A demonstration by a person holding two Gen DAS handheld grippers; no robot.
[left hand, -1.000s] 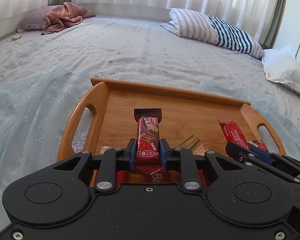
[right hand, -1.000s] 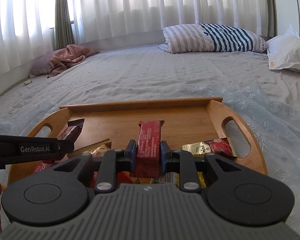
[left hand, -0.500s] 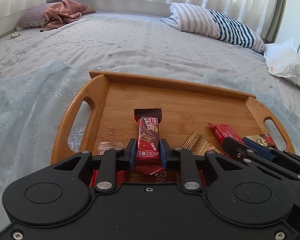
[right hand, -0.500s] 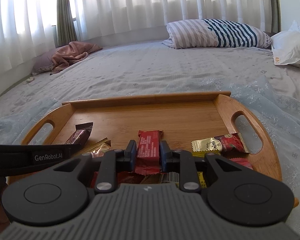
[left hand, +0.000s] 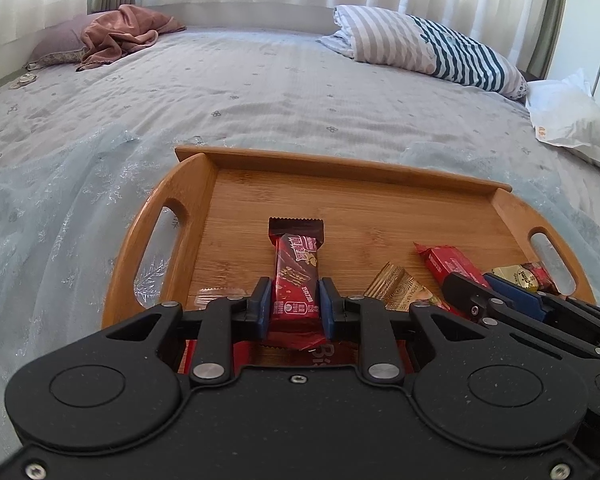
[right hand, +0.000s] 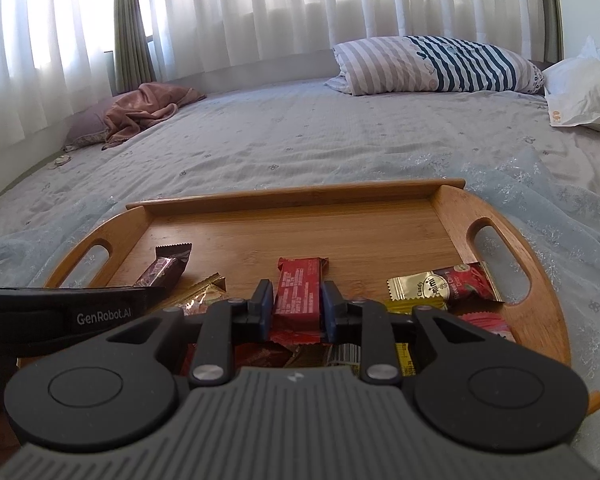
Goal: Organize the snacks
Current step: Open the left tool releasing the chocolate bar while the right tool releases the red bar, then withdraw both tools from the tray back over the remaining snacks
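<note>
My left tongs (left hand: 293, 306) pinch a dark-red chocolate wafer bar with a brown crimped end (left hand: 296, 276), and my right tongs (right hand: 296, 308) pinch a plain red rectangular snack bar (right hand: 300, 294). I hold both bars over the near half of the oval bamboo tray with cut-out handles (left hand: 340, 168), which sits on the bed. The far half of the tray floor looks bare, so I judge that the place to lay them. I want to set each bar flat, parallel and apart, clear of the gold foil wrapper (left hand: 400, 286) and the gold-and-red candy packet (right hand: 444, 286), before spreading either pair.
</note>
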